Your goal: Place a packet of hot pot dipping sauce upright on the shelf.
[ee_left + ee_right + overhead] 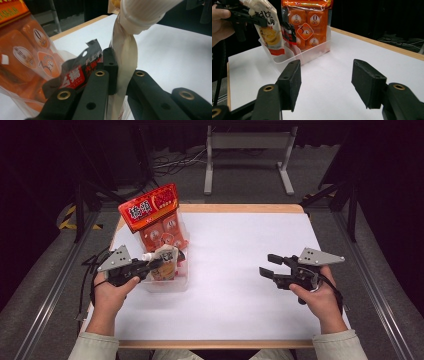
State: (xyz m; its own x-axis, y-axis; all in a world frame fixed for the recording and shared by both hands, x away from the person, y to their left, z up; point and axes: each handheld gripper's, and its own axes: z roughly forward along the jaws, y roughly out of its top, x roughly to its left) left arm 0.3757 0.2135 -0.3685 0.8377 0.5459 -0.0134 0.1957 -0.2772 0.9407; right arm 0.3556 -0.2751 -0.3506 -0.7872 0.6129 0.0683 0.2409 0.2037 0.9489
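Observation:
A cream spouted pouch (165, 262) with a white ribbed cap (142, 12) hangs over a clear plastic bin (172, 286). My left gripper (155, 264) is shut on the pouch just below the cap, and the jaws pinch the pouch (125, 50) flat between them. In the bin stands a tall orange snack bag (157, 220), with a small black and red sachet (82, 70) beside it. My right gripper (266, 264) hovers over the table's right half, open and with nothing in it. The right gripper view shows its jaws wide apart, with the pouch (270, 32) and bin (312, 53) beyond.
The white table top (240, 310) has a wooden edge, with bare room between the bin and the right gripper. Dark floor, cables and a metal frame (247, 155) lie behind the table.

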